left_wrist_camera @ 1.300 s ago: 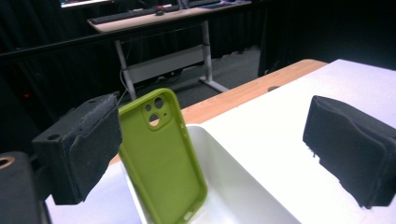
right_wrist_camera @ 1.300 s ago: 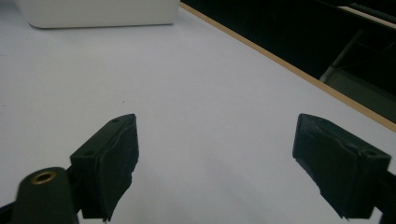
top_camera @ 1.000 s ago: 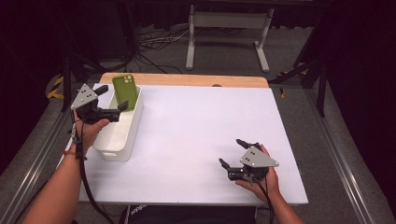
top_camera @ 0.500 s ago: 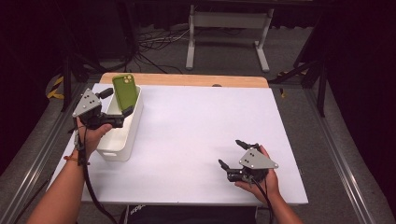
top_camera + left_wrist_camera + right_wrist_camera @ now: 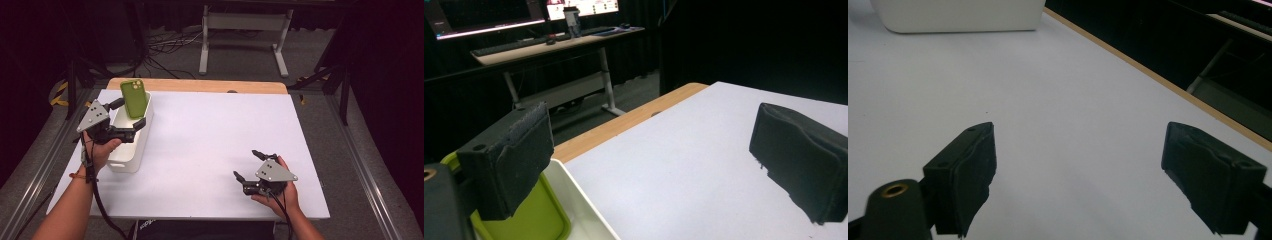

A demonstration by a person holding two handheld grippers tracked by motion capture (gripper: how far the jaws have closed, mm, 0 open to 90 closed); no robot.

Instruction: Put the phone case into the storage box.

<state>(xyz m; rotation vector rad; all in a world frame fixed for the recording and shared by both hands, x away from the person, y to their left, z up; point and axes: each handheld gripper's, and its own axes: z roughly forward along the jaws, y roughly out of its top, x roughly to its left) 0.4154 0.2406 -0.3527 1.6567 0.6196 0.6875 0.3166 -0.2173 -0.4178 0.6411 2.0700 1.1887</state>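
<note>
Since the earlier frames the left gripper (image 5: 129,113) has drawn back toward the near end of the white bin (image 5: 131,145), and the green phone (image 5: 135,98) now stands more upright between its jaws.

In the high view, the left gripper is held over the bin, a long, rounded, smooth plastic tub. Its jaws stand apart, one on either side of the phone, a flat matte rectangle with rounded corners and a camera bump at the top. Whether the pads touch the phone cannot be told from here. The right gripper (image 5: 249,164) rests low on the white table (image 5: 210,140), well apart from the bin, with its jaws spread wide and nothing between them.

In the left gripper view, the two black, foam-textured jaws are wide apart. The phone's green edge (image 5: 531,217) sits just beside and below the left jaw, inside the bin's glossy white rim (image 5: 584,207). The smooth tabletop lies between the jaws.

In the right gripper view, the ridged black jaws gape open over bare table, with the bin (image 5: 958,15) far ahead of them.
</note>
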